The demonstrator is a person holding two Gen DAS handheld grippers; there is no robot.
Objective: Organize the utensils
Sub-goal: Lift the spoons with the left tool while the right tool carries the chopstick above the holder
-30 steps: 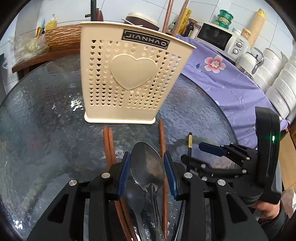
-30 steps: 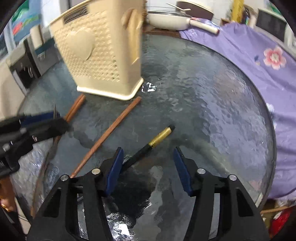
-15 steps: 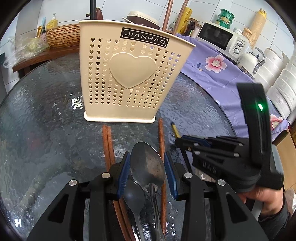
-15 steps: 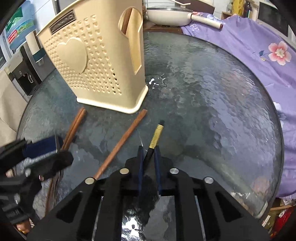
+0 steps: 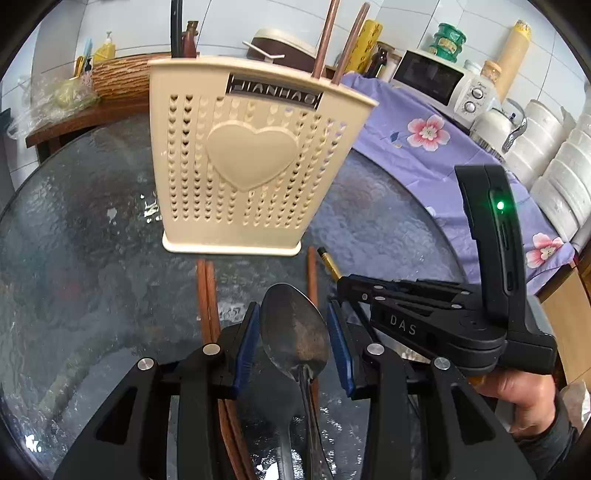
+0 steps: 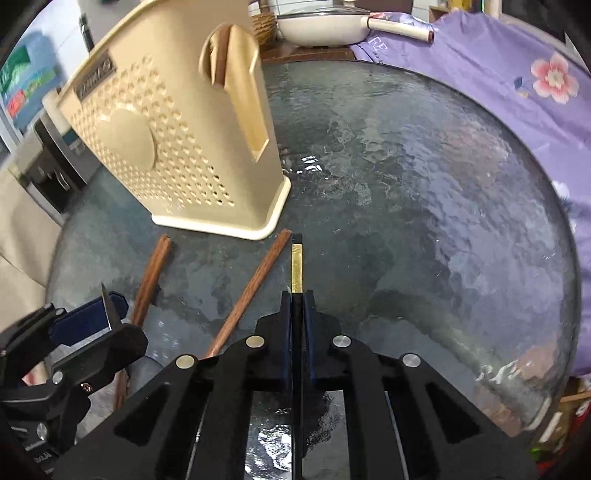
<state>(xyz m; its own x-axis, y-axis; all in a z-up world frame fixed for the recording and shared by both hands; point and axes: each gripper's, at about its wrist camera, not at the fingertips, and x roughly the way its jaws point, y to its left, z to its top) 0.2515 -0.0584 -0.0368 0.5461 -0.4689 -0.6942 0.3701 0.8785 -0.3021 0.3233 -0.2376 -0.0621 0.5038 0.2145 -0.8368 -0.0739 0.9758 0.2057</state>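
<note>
A cream heart-patterned utensil holder (image 5: 251, 166) (image 6: 177, 140) stands on the round glass table (image 5: 74, 258), with brown chopsticks (image 5: 325, 40) upright in it. My left gripper (image 5: 293, 332) is shut on the bowl of a metal spoon (image 5: 295, 328), just above the glass in front of the holder. My right gripper (image 6: 297, 295) is shut on a black chopstick with a gold band (image 6: 296, 269) whose tip points toward the holder's base. Seen from the left wrist, the right gripper (image 5: 341, 286) sits close on the right. A pair of brown chopsticks (image 5: 207, 288) and a single one (image 6: 255, 284) lie on the glass.
A purple flowered cloth (image 5: 424, 140) covers the surface to the right, with a microwave (image 5: 436, 85), a kettle (image 5: 495, 125) and stacked white bowls (image 5: 561, 173). A white pan (image 6: 325, 22) and a wicker basket (image 5: 118, 77) sit behind the table. A hand (image 5: 517, 391) holds the right gripper.
My right gripper has shut on the black chopstick and swung it to point at the holder, moving in beside the left gripper. The left gripper and spoon have not moved.
</note>
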